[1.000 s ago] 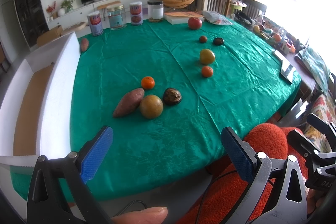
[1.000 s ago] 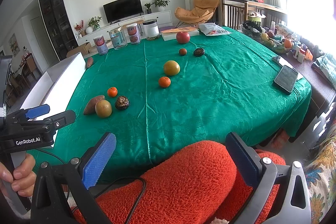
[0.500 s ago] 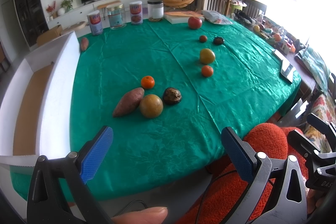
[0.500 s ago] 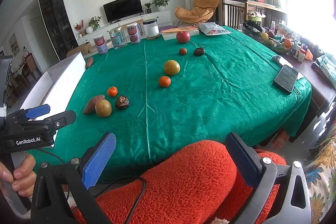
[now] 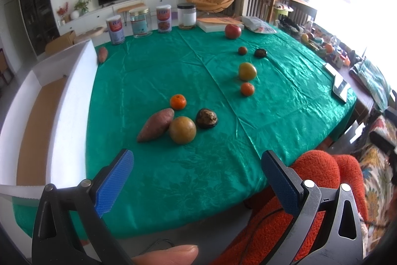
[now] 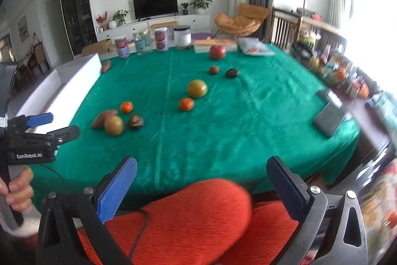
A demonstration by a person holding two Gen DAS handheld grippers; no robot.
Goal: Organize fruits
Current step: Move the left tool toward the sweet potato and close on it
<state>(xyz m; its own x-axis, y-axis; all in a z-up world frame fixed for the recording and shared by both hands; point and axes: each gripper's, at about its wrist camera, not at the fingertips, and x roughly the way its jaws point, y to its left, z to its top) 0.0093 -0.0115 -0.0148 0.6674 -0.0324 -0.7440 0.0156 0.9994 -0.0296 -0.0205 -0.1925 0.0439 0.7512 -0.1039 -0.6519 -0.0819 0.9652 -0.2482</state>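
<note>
On the green tablecloth a near cluster holds a sweet potato (image 5: 155,125), a round yellow-brown fruit (image 5: 182,129), a small orange (image 5: 178,101) and a dark wrinkled fruit (image 5: 206,118). Farther right lie an orange (image 5: 247,89), a yellow-green fruit (image 5: 247,71), a small red fruit (image 5: 242,50), a dark fruit (image 5: 260,53) and a red apple (image 5: 232,31). Another sweet potato (image 5: 102,54) rests by the white box. My left gripper (image 5: 196,176) is open over the table's near edge. My right gripper (image 6: 202,186) is open above an orange fuzzy trouser leg, short of the table.
A white open box (image 5: 62,101) with a brown floor runs along the table's left side. Cans and jars (image 5: 139,22) stand at the far edge beside a book (image 5: 219,24) and a bag. A phone (image 6: 328,118) lies near the right edge. A hand (image 6: 16,193) grips the left tool.
The right wrist view has lifted and come closer to the table, with motion blur at its right side. The left gripper has barely moved. No fruit has shifted.
</note>
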